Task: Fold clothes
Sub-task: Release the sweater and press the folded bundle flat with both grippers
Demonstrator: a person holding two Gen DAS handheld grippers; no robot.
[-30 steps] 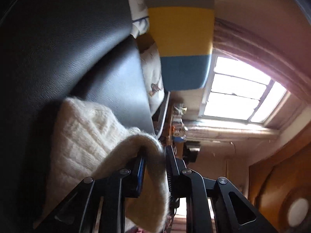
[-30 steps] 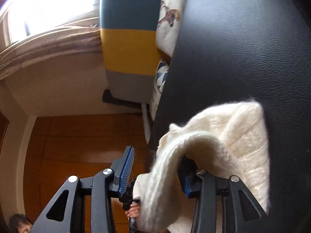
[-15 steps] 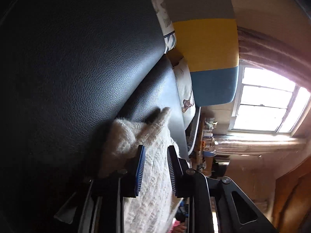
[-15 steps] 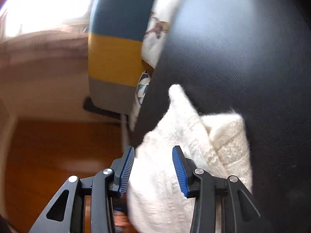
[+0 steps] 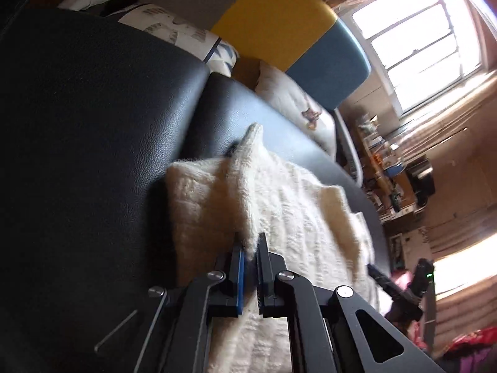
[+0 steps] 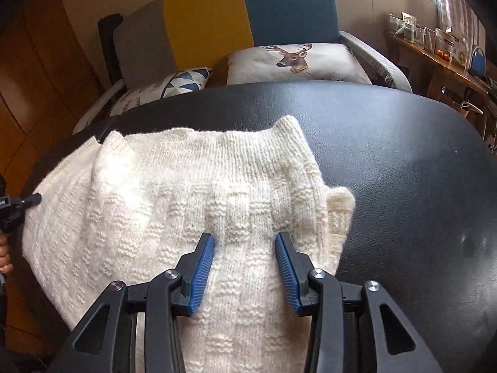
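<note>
Left tool (image 5: 250,248) pinches cream sweater (image 6: 192,192); right tool (image 6: 245,245) spread above.

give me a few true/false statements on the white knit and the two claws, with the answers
1. The left claw is pinched on a raised ridge of the white knit. True.
2. The right claw is clamped shut on the knit. False: its jaws stand wide apart with the knit lying between them, not gripped.
3. The knit lies on a black leather-look surface. True.
4. The deer cushion rests on top of the knit. False: it sits beyond the black surface, on the colour-block chair, apart from the knit.
5. The knit hangs in the air between both claws. False: it lies spread on the surface.
</note>
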